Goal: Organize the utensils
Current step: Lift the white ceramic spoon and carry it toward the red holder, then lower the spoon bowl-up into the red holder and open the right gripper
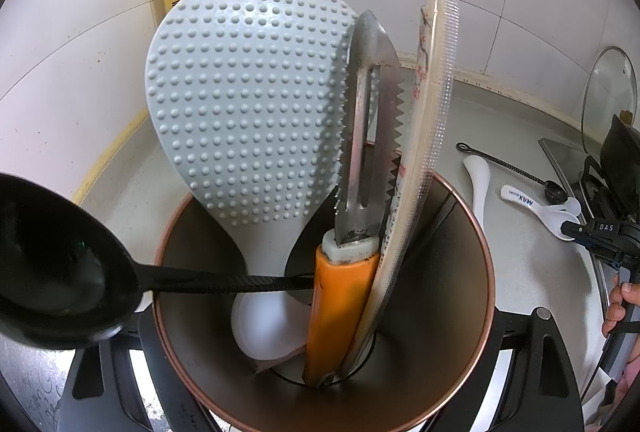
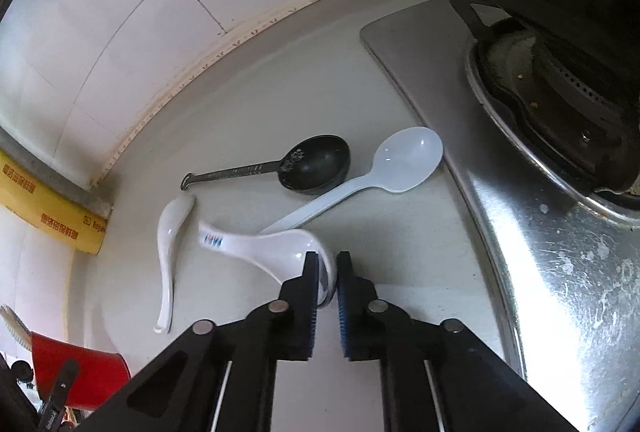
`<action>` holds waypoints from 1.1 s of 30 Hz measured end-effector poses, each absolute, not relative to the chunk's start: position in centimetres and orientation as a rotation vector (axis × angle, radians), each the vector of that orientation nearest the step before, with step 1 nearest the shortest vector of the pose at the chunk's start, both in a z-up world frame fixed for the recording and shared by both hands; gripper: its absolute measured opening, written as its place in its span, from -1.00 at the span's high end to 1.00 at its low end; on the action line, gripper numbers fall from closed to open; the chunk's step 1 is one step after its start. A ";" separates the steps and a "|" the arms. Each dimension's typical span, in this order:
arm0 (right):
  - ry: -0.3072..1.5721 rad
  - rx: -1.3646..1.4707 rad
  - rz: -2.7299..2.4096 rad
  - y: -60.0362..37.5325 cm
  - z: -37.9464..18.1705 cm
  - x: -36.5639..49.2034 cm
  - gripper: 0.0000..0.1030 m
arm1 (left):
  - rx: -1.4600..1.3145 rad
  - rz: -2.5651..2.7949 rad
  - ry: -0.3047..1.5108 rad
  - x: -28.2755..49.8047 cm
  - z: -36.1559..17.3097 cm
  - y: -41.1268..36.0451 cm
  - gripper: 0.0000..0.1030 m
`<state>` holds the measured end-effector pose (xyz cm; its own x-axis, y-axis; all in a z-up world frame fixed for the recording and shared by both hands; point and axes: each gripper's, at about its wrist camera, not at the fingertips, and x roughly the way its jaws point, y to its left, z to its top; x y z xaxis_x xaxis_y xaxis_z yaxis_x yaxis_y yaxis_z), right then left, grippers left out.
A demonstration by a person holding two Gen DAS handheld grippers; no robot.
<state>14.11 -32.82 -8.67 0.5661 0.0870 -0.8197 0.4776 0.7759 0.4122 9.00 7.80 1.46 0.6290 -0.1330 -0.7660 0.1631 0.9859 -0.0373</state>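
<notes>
Utensil holder mostly loaded, a few spoons left on the counter

Holder clamped in the left tool: rice paddle, peeler, wrapped chopsticks, black ladle. Right tool pinches the printed white spoon beside the stove.

A rice paddle, a peeler, wrapped chopsticks and a ladle are stood in the holder, which is set near the counter's back corner. Toward the stove, a small ladle is laid nearest the back edge, a long spoon just before it, and two soup spoons nearer the front.
</notes>
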 end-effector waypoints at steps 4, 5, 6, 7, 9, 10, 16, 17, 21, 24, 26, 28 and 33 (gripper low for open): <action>0.951 0.658 -0.257 -33.1 -8.5 13.8 0.86 | 0.036 -0.169 0.875 9.0 1.5 7.8 -0.76; 0.945 0.654 -0.254 -33.1 -8.3 13.8 0.86 | 0.037 -0.168 0.875 9.0 1.4 7.8 -0.76; 0.937 0.644 -0.251 -33.1 -7.8 13.5 0.87 | 0.036 -0.168 0.875 9.0 1.5 7.8 -0.76; 0.928 0.628 -0.246 -33.0 -7.3 13.4 0.87 | 0.036 -0.168 0.874 9.0 1.5 7.8 -0.76; 0.910 0.597 -0.238 -32.6 -6.3 13.3 0.87 | 0.036 -0.168 0.874 8.9 1.4 7.8 -0.76; 0.902 0.576 -0.234 -32.4 -5.7 13.3 0.87 | 0.036 -0.168 0.874 8.9 1.4 7.7 -0.76; 0.838 0.447 -0.168 -30.0 -1.7 13.7 0.87 | 0.036 -0.167 0.874 8.9 1.4 7.8 -0.76; 0.830 0.431 -0.153 -29.5 -1.1 13.8 0.87 | 0.036 -0.169 0.874 9.0 1.4 7.8 -0.76; 0.818 0.375 -0.099 -27.7 0.8 14.3 0.87 | 0.036 -0.169 0.874 9.0 1.5 7.9 -0.76; 0.809 0.336 -0.051 -26.1 2.3 14.6 0.87 | 0.036 -0.168 0.873 8.9 1.5 7.9 -0.76; 0.802 0.312 -0.012 -24.8 3.5 15.0 0.87 | 0.035 -0.167 0.872 8.8 1.6 7.9 -0.76; 0.793 0.288 0.024 -23.4 4.2 15.3 0.87 | 0.035 -0.168 0.872 8.8 1.6 8.0 -0.76; 0.769 0.232 0.115 -20.2 6.3 15.6 0.87 | 0.036 -0.168 0.872 8.8 1.6 8.0 -0.76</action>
